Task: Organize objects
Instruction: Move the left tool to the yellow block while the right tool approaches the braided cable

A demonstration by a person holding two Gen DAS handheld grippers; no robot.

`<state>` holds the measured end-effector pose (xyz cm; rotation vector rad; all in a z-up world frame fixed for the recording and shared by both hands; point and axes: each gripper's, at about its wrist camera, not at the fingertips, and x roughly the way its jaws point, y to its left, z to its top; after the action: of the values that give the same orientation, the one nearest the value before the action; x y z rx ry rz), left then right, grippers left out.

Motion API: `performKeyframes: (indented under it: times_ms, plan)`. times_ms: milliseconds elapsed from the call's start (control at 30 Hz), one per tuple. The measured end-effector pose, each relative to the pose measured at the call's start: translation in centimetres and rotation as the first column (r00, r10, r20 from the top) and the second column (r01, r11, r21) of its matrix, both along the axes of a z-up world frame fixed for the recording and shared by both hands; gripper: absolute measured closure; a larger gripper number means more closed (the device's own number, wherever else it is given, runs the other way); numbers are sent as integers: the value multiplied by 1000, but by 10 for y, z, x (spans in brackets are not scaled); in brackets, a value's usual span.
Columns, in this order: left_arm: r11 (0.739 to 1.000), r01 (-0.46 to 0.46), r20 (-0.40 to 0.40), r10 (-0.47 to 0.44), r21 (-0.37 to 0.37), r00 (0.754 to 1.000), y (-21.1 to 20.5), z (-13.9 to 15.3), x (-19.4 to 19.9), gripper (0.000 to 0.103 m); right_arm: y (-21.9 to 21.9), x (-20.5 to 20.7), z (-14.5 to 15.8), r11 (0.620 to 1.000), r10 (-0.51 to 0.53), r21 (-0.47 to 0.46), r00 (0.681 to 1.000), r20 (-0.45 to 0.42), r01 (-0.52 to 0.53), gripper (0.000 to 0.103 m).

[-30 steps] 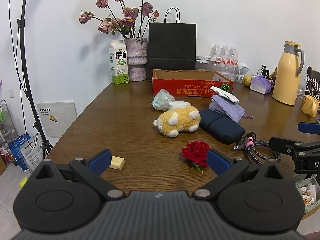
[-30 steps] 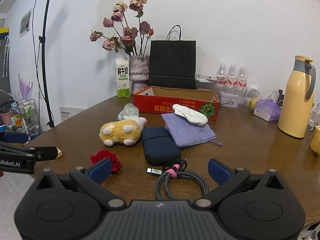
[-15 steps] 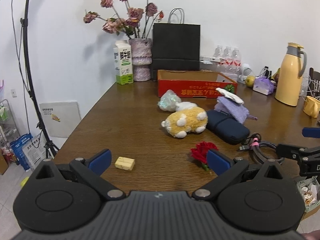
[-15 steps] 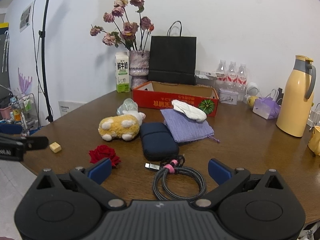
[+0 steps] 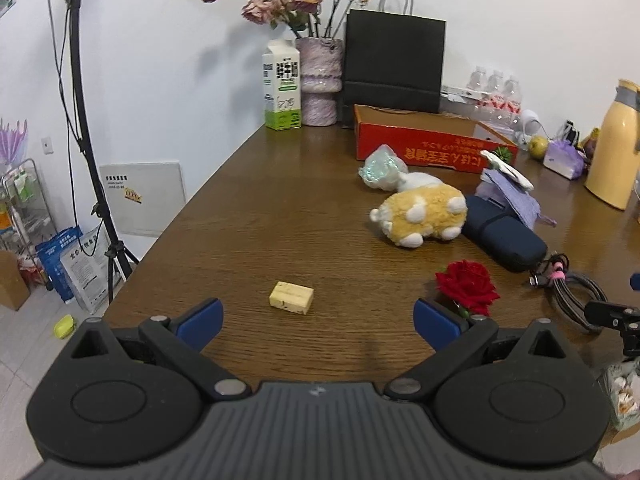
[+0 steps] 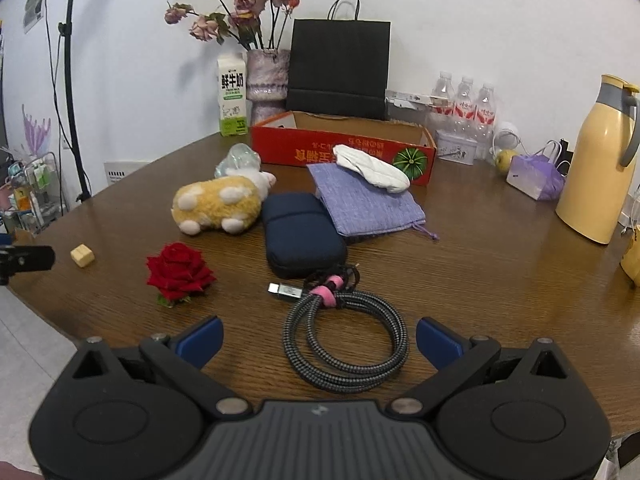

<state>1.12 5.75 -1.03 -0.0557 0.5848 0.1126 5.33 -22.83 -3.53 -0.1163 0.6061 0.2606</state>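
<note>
Right gripper (image 6: 318, 340) is spread wide over the near edge of the table (image 6: 480, 280), nothing in it. Coiled cable (image 6: 346, 344) sits right between the fingers. Red rose (image 6: 178, 270) off to the left, dark pouch (image 6: 302, 234) just behind the cable, plush toy (image 6: 220, 204) beside the pouch.

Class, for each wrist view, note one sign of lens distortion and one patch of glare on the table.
Left wrist view: the black light stand bows; glare lies on the brown wooden table. Right wrist view: the yellow thermos jug leans; sheen beside it.
</note>
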Motion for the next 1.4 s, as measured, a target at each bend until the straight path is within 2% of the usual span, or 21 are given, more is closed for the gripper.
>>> performKeyframes:
  times_ms: [467,667,900,933,1033,1400]
  plan:
    - [1000,-11,2,11,-16,1000,1,-7,28,0,-5,39,-28,1000,-12,14,997,-75,13,0]
    - [999,-31,-20,31,-11,999,4,-16,38,0,-6,53,-38,1000,-12,22,995,-95,14,0]
    - [999,-45,-37,45,-19,998,9,-23,43,0,-1,62,-40,999,20,28,997,-70,-18,0]
    - [999,-47,-41,46,-21,998,9,-24,44,0,-1,63,-40,999,26,31,998,-66,-24,2]
    - [998,-55,-50,54,-27,997,11,-27,45,0,-3,63,-39,999,30,38,999,-38,-29,16]
    - [995,-64,-45,61,-77,997,19,-43,41,0,-5,51,-43,999,21,40,998,65,-24,22]
